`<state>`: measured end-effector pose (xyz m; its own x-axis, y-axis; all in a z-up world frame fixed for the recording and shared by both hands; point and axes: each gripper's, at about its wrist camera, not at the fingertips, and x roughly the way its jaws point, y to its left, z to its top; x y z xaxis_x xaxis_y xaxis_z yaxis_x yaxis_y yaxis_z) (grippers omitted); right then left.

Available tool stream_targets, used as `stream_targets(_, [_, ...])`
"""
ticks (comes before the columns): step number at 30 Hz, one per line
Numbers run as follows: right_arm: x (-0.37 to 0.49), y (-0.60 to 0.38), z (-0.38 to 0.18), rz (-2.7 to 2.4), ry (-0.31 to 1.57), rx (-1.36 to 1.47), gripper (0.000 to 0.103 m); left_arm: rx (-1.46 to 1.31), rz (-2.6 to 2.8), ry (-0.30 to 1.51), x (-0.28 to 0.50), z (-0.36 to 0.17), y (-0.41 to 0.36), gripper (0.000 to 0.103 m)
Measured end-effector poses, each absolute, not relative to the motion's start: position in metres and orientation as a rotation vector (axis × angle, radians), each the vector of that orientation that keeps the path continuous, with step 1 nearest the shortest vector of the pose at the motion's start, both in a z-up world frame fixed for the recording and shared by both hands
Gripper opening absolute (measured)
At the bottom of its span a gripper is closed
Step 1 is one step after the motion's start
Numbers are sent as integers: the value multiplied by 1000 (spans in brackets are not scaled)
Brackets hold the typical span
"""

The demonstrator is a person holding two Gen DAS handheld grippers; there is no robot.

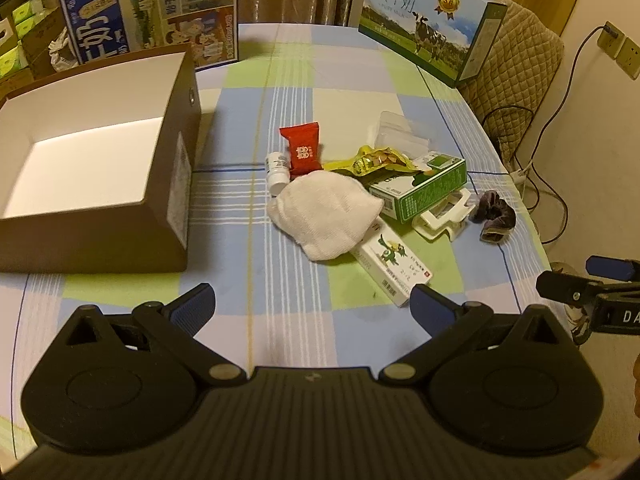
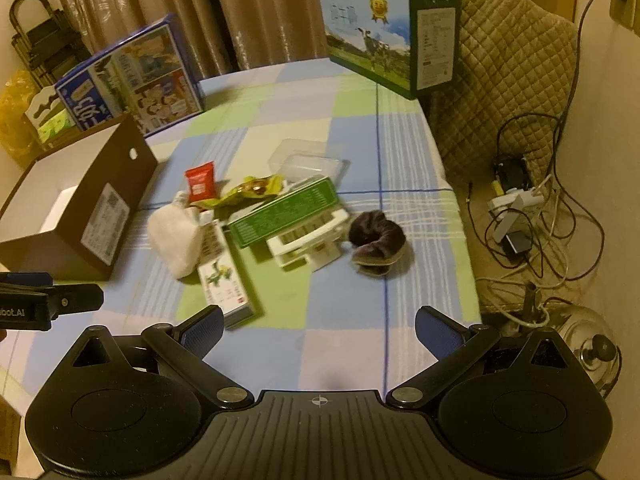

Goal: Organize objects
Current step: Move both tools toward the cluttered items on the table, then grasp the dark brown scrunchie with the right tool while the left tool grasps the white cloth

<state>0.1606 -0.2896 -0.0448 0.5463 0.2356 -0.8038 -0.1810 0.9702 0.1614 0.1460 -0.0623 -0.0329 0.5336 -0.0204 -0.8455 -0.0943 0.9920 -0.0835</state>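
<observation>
Both hand-held grippers sit nearest the lens, low over the near edge of the tabletop (image 1: 248, 92). Left hand-held gripper (image 1: 312, 304) has its jaws spread wide with nothing between them, and the right hand-held gripper (image 2: 318, 326) is gaping just the same, also empty.

Going left to right in the left wrist view: the brown box (image 1: 100, 184) is at about 10 o'clock, open top, white inside, looks empty as far as I can see. Then the pile around 12 to 1 o'clock: small white bottle (image 1: 277, 172), red packet (image 1: 305, 151), white cloth (image 1: 326, 214) lying partly over the long white carton (image 1: 390, 266), yellow snack bag (image 1: 376, 160), green carton (image 1: 426, 188) with a clear tub (image 1: 402, 130) behind it, white clip (image 1: 442, 216) tucked against the green carton, and the dark scrunchie (image 1: 494, 216) on its own at 2 o'clock.

My guess is nothing's been packed yet, so the step is picking a first item for the box. I'd take loose stuff first: scrunchie with the right, cloth with the left. Pinch the cloth at its middle and lift straight up so it doesn't drag the carton under it. Leave the overlapped cartons till they're uncovered.
</observation>
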Motion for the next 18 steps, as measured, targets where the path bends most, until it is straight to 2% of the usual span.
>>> stream_targets(2, [167,-296,-48,240,958,71,99,-120,48,1010,152,-35,-64,102])
stream_targets(6, [182,-308,-57,233,948,86,86,-117,54,1016,164,-41,-64,102])
stream_targets(11, [199,-320,-70,208,922,90,83,-122,49,1015,177,-48,-64,102])
stream_targets(18, [220,-327,-84,219,898,105,71,-122,46,993,195,-52,-62,102])
